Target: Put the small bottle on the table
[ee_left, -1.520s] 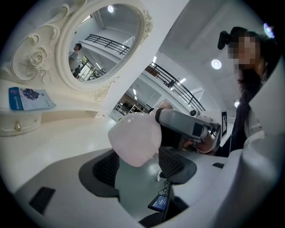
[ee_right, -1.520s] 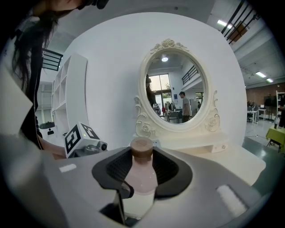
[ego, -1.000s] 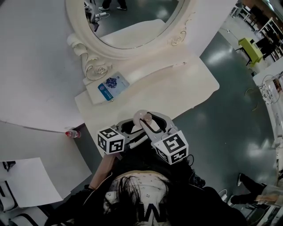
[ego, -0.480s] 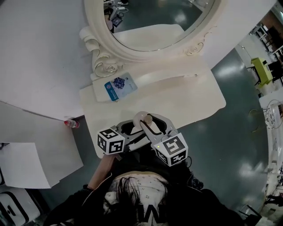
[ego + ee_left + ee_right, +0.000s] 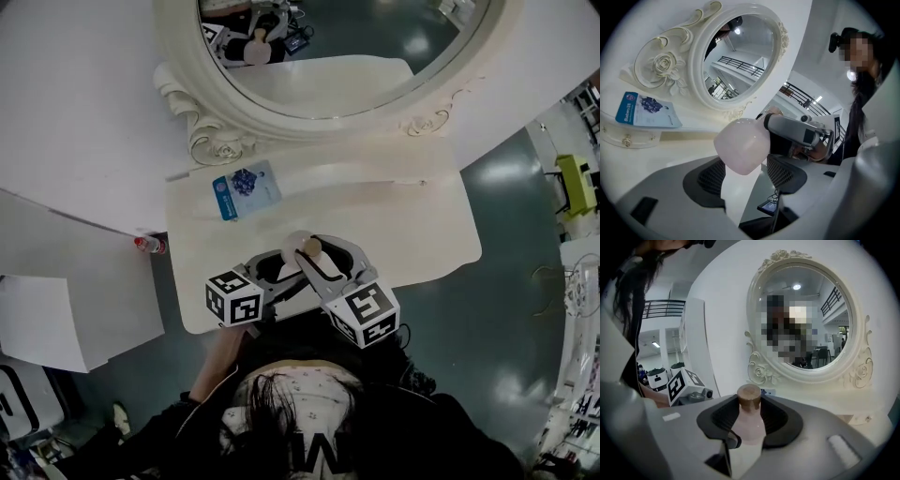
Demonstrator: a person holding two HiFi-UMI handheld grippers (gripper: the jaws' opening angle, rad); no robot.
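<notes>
A white dressing table (image 5: 412,234) with curved edges fills the middle of the head view. At its back stands a large oval mirror (image 5: 347,47) in a carved white frame with a rose ornament. A person with dark hair stands at the near edge of the table, holding both grippers close together in front of the chest and over its near part. A bare left forearm (image 5: 220,361) reaches up to the left gripper (image 5: 272,267). Its fingers stand wide apart and grip nothing, though the bottle's rounded base hangs just before them. The right gripper (image 5: 314,248) points toward the mirror. Its fingers are closed round the small bottle (image 5: 300,247), gripping the pale pink body on both sides just below the neck, with the brown cap (image 5: 749,397) poking out past them. The bottle is held in the air above the table, tilted, not set down. A flat blue and white packet (image 5: 247,187) lies on the raised shelf under the mirror, well apart from the grippers. To the left, off the table, lies a tiny red-capped bottle (image 5: 148,246)
</notes>
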